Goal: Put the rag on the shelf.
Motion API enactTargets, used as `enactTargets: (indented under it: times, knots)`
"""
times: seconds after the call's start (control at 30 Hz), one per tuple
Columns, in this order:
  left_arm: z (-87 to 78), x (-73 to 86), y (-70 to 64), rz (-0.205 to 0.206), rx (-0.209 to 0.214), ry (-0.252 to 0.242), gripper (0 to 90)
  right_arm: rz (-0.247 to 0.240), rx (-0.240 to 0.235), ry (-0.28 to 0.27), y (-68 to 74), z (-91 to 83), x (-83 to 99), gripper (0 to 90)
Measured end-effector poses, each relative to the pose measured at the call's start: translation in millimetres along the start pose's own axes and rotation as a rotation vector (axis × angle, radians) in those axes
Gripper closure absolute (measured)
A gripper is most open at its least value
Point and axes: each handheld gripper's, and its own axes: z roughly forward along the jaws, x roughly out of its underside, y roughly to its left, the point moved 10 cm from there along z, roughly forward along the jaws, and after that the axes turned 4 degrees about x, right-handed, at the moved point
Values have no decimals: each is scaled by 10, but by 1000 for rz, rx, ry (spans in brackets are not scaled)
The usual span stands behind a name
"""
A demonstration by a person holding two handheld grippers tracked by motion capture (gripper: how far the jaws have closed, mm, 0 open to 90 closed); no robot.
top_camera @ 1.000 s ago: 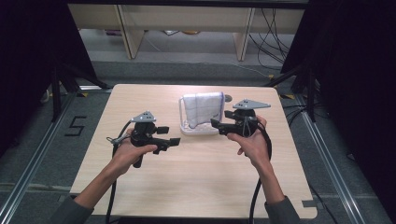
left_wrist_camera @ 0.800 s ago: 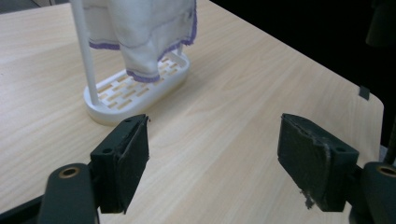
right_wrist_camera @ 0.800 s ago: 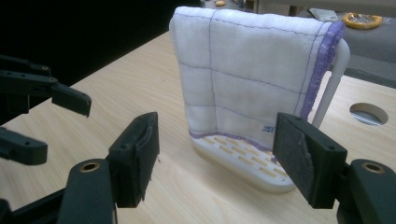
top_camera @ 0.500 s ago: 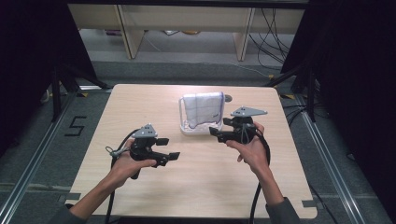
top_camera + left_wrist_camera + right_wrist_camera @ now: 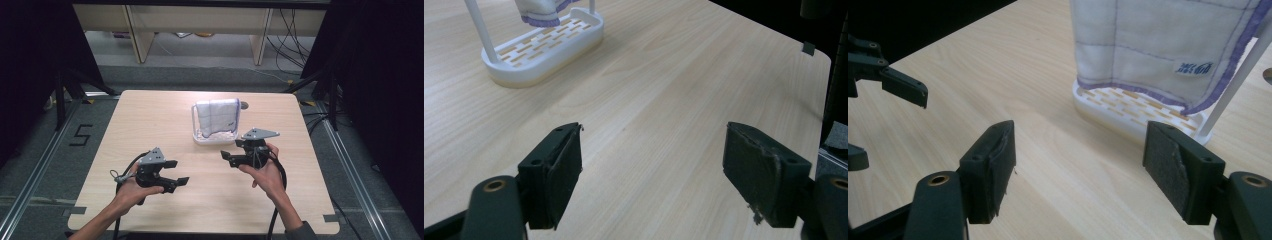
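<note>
Cloth [image 5: 217,118] draped over rack [image 5: 199,134], hanging vertically | left tool [image 5: 176,172] wide, empty | right tool [image 5: 226,156] wide, empty

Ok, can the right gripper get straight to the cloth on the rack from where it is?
Probably yes: the right gripper is open, and bare table lies between it and the cloth hanging on the white rack.
</note>
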Motion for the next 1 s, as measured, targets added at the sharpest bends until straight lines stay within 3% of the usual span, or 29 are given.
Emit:
enactTargets:
  times: [0.07,0.3,0.33,0.4,0.43,0.47,0.53,0.63,0.7,0.77,0.83,0.9,0.93,1.0]
  knots:
    - [-23,53,-17,-15,15,-3,224,-27,-4,4,42,-5,87,304]
    - [-75,187,-56,-20,21,-9,213,-2,-29,31,148,-4,335,303]
    - [-74,213,-61,-19,23,-14,211,-29,-20,26,125,0,349,303]
    - [-69,259,-68,-27,19,-17,206,-30,-18,34,126,18,414,302]
    - [-69,285,-73,-25,27,-10,204,-7,-19,39,144,23,446,302]
    - [-59,319,-77,-33,21,-14,201,-28,-17,42,124,25,464,302]
    - [-47,375,-103,-42,38,-2,192,-28,-19,46,138,25,519,300]
    - [-41,464,-125,-25,44,13,166,4,-57,53,234,15,615,298]
    - [-29,497,-133,-20,41,12,164,0,-50,55,254,10,665,295]
    - [-26,538,-145,-2,36,29,161,0,-76,61,327,22,725,288]
    - [-11,569,-180,-3,29,24,158,-17,-63,63,347,8,754,282]
    - [-11,617,-199,6,23,35,153,3,-77,78,422,-21,801,269]
    - [-6,630,-212,4,22,34,151,-21,-77,67,420,-17,806,261]
    - [-11,669,-242,23,24,46,151,-3,-88,82,478,-39,856,247]
